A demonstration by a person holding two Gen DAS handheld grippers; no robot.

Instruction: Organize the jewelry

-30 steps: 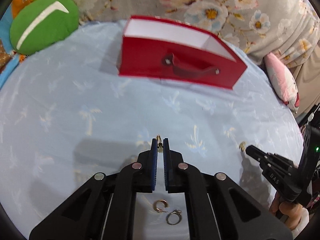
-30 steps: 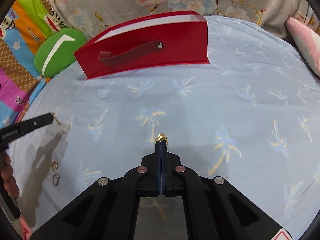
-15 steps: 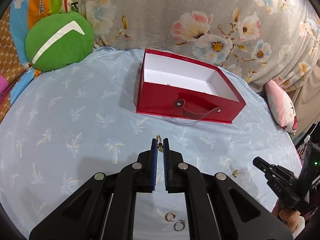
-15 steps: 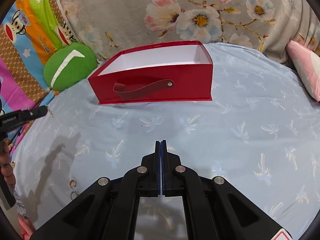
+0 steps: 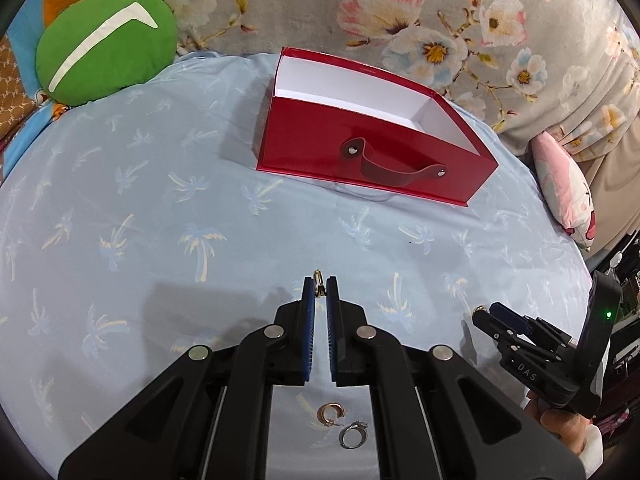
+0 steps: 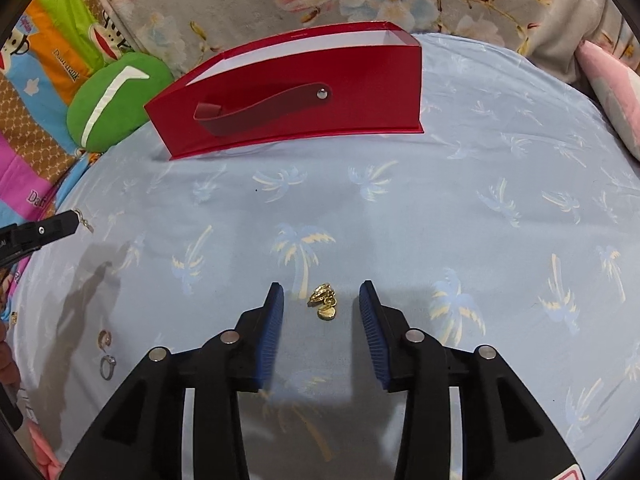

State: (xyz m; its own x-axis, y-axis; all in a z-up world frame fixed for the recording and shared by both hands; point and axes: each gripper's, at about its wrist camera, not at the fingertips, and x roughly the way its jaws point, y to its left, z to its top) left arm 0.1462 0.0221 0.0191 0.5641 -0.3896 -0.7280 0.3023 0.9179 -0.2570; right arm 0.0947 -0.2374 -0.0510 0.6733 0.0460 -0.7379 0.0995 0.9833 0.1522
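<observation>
My left gripper [image 5: 319, 286] is shut on a small gold earring [image 5: 318, 280] that sticks up between its tips. In the right wrist view it reaches in from the left edge [image 6: 74, 216] with the earring [image 6: 86, 224] dangling. My right gripper [image 6: 321, 300] hangs low over the sheet and its jaws are opening. A gold earring [image 6: 324, 302] lies on the sheet between them, untouched by the pads. Beneath my left gripper lie a gold hoop [image 5: 330, 414] and a silver ring [image 5: 352, 438]. The red box [image 5: 320, 136] with a strap handle stands open at the back.
The blue palm-print sheet [image 5: 160, 220] covers a bed. A green cushion [image 5: 104, 44] sits at the back left, a pink pillow [image 5: 568, 184] at the right edge. A floral blanket [image 5: 440, 20] rises behind the box. A person's hand [image 5: 560, 428] holds the right gripper.
The right jaws were shut and now stand apart, with the gold earring lying between them on the sheet. Both views rose, then came back down. The left gripper still holds its earring.
</observation>
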